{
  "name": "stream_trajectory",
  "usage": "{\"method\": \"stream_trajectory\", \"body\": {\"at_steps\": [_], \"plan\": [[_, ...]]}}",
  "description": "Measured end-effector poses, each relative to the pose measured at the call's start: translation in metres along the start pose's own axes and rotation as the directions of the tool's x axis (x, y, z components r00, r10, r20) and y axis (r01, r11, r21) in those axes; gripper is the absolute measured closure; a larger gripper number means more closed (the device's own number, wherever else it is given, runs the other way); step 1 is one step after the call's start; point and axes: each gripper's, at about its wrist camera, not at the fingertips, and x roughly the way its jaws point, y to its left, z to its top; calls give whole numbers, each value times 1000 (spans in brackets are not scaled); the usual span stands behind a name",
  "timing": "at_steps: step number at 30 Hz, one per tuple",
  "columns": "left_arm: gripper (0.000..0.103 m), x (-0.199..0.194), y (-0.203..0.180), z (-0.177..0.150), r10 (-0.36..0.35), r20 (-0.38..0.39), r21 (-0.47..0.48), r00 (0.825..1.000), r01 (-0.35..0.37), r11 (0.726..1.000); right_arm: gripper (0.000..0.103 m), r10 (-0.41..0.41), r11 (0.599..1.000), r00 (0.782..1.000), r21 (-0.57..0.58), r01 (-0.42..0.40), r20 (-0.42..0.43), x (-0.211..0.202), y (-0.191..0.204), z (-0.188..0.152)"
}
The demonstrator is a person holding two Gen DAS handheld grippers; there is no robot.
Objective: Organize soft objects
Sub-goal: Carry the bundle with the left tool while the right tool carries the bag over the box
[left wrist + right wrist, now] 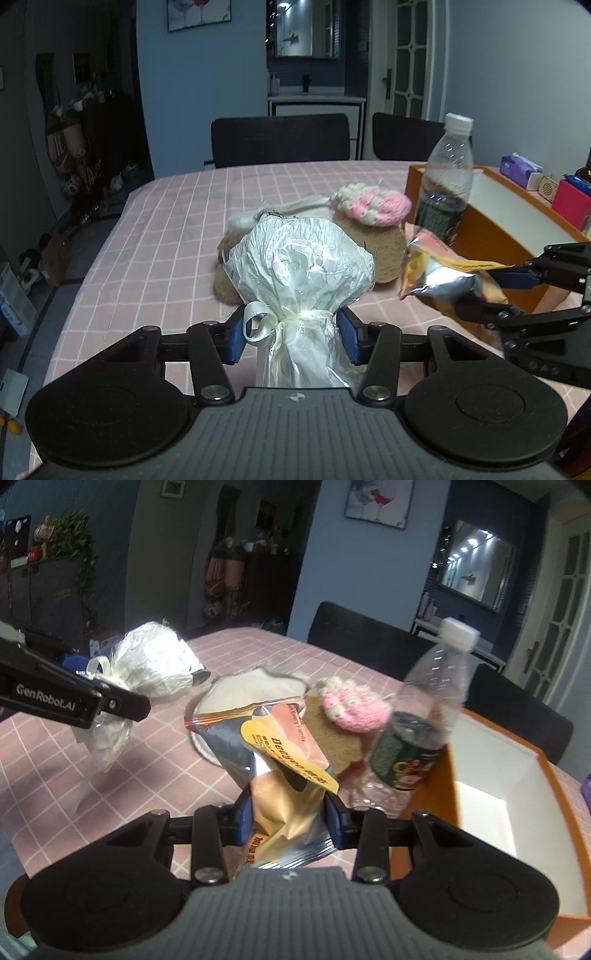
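My left gripper (291,332) is shut on the tied neck of a white plastic-wrapped bundle (299,258) and holds it above the pink checked tablecloth (166,221); the bundle also shows in the right wrist view (155,664). My right gripper (288,812) is shut on a crinkled foil snack packet (280,753), which also shows in the left wrist view (439,277). A brown plush toy (380,243) with a pink and white knitted piece (373,203) lies on the table behind both.
An orange box (491,786) with a white inside stands open at the right. A plastic bottle (417,720) stands against its near wall. Black chairs (280,138) line the far table edge. A tissue pack (521,170) and a red box (570,203) lie beyond the orange box.
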Motion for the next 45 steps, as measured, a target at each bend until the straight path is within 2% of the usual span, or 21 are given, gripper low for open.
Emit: {"method": "stream_trajectory", "body": {"at_steps": [7, 14, 18, 22, 25, 31, 34, 38, 42, 45], "plan": [[45, -15, -36, 20, -101, 92, 53, 991, 96, 994, 64, -84, 995, 995, 66, 80, 60, -64, -43, 11], [45, -21, -89, 48, -251, 160, 157, 955, 226, 961, 64, -199, 968, 979, 164, 191, 35, -102, -102, 18], [45, -13, -128, 66, -325, 154, 238, 933, 284, 929, 64, -229, 942, 973, 248, 225, -13, -101, -142, 19], [45, 14, -166, 85, -355, 88, 287, 931, 317, 904, 64, -228, 915, 971, 325, 240, -75, -80, -179, 16], [45, 40, -194, 96, -337, 21, 317, 941, 313, 895, 64, -216, 905, 967, 343, 250, -136, -54, -200, 11], [45, 109, -236, 104, -191, -95, 392, 977, 213, 895, 64, -234, 922, 938, 248, 297, -255, 1, -231, -2], [45, 135, -249, 108, -130, -134, 419, 982, 175, 891, 64, -197, 936, 937, 228, 267, -287, 21, -247, -6], [45, 157, -267, 109, -42, -170, 495, 984, 122, 860, 64, -185, 957, 942, 166, 237, -281, 37, -251, 1], [45, 177, -276, 110, 25, -199, 535, 980, 87, 840, 64, -188, 973, 942, 79, 218, -277, 58, -250, 6], [44, 186, -274, 109, 62, -215, 541, 975, 66, 839, 64, -168, 980, 946, 54, 190, -277, 74, -256, 6]]}}
